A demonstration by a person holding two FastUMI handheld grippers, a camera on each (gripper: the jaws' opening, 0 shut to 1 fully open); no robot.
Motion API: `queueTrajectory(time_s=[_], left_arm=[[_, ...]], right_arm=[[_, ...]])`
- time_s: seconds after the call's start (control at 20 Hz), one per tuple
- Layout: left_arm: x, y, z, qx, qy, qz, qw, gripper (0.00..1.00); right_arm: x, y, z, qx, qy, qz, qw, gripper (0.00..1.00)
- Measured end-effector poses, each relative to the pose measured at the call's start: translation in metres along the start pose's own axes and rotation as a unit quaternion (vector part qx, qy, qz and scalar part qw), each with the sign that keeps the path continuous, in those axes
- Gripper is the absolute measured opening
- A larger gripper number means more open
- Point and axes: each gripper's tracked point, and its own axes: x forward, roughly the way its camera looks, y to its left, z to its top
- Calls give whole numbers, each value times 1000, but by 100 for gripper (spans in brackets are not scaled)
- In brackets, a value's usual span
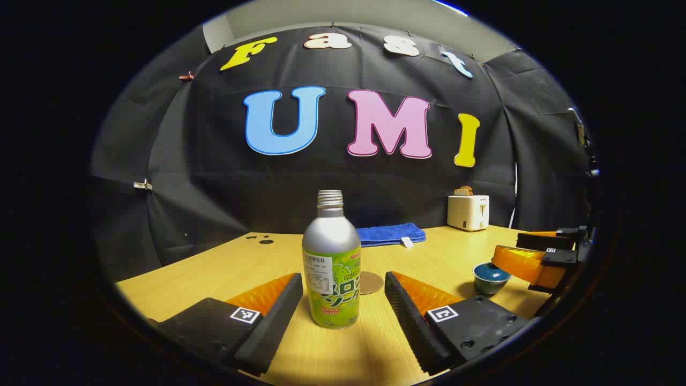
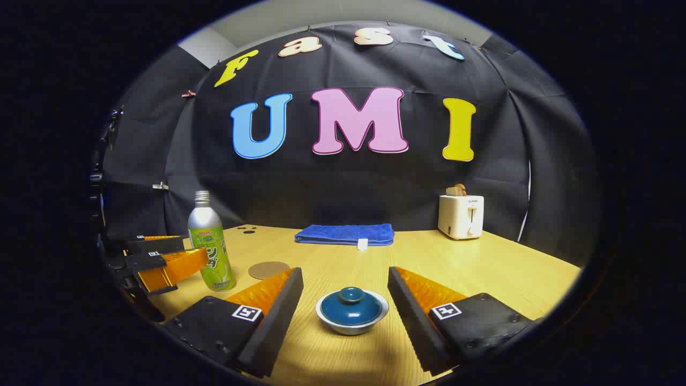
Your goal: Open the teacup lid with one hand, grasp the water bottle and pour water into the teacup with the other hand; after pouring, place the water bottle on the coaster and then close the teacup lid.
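On the worktop [image 2: 482,268], the left gripper [image 1: 343,300] stands wide open around the water bottle [image 1: 331,262], touching nothing, while the right gripper [image 2: 345,300] gapes equally wide, empty, around the lidded teacup [image 2: 352,311]. Best practice: pinch the lid [image 2: 351,301] by its knob, lift straight up. The coaster [image 2: 268,269] waits nearby.

The surface [image 2: 482,268] is light wood. A folded blue towel [image 2: 344,234] lies at its far edge, in the middle. A white toaster [image 2: 461,215] stands near the far right corner. The water bottle [image 2: 210,244] stands upright on the left side, with the round coaster [image 2: 268,269] just beside it. The teacup [image 2: 351,311], lid on, sits toward the near edge. Two dark spots [image 2: 248,230] mark the far left part.
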Motion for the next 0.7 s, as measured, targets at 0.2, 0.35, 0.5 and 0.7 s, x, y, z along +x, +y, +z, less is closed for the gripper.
queueTrajectory(time_s=[0.2, 0.35, 0.5, 0.7], left_arm=[[0, 2, 0, 0, 0, 2, 1000, 97], [0, 3, 1, 0, -1, 5, 1000, 97], [0, 3, 0, 0, 0, 4, 1000, 97], [0, 5, 0, 0, -1, 7, 1000, 97]], right_arm=[[0, 0, 0, 0, 0, 0, 1000, 98], [0, 0, -1, 0, 1, 0, 1000, 98], [2, -1, -1, 1, 2, -2, 1000, 98], [2, 0, -2, 1, 8, -1, 1000, 98]])
